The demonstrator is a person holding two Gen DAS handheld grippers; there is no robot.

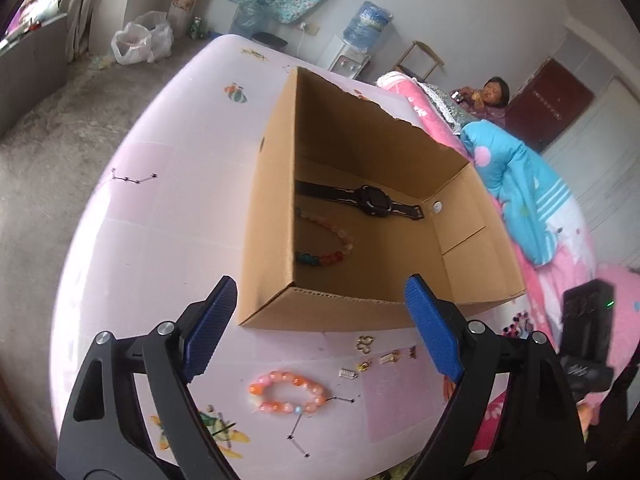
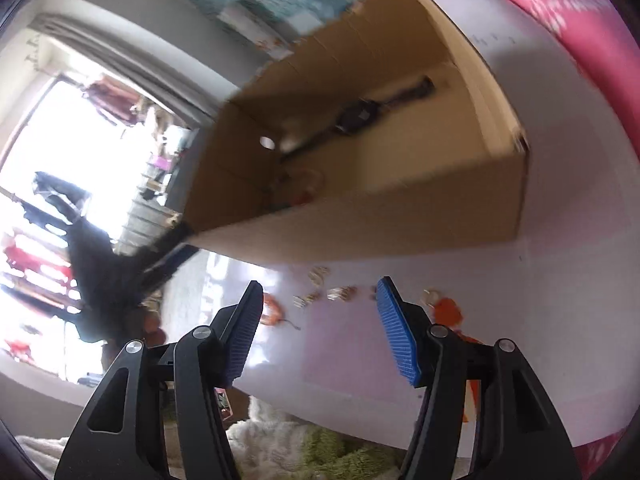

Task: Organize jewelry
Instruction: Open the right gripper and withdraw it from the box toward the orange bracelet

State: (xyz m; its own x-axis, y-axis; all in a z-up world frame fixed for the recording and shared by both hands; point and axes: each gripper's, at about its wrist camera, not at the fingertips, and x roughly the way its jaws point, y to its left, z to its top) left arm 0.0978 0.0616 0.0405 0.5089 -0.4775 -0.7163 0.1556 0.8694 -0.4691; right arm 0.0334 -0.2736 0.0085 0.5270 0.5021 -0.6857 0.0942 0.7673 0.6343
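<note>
An open cardboard box [image 1: 272,220] stands on the pale pink table [image 1: 180,152]. Inside it lie a black watch [image 1: 362,202] and a multicoloured bead bracelet [image 1: 332,242]. In front of the box, an orange bead bracelet [image 1: 286,394] and several small gold pieces [image 1: 366,346] rest on the table. My left gripper [image 1: 320,284] hangs open above them, at the box's near wall, holding nothing. The blurred right wrist view shows the box [image 2: 360,224], the watch [image 2: 356,116] and the gold pieces [image 2: 340,292]. My right gripper [image 2: 320,284] is open and empty over them.
A bed with pink and blue quilts [image 1: 516,184] borders the table on the right, where a person [image 1: 494,94] sits at the back. A black device [image 1: 584,332] sits at the right edge. A water dispenser [image 1: 360,36] and plastic bags [image 1: 140,40] stand beyond the table.
</note>
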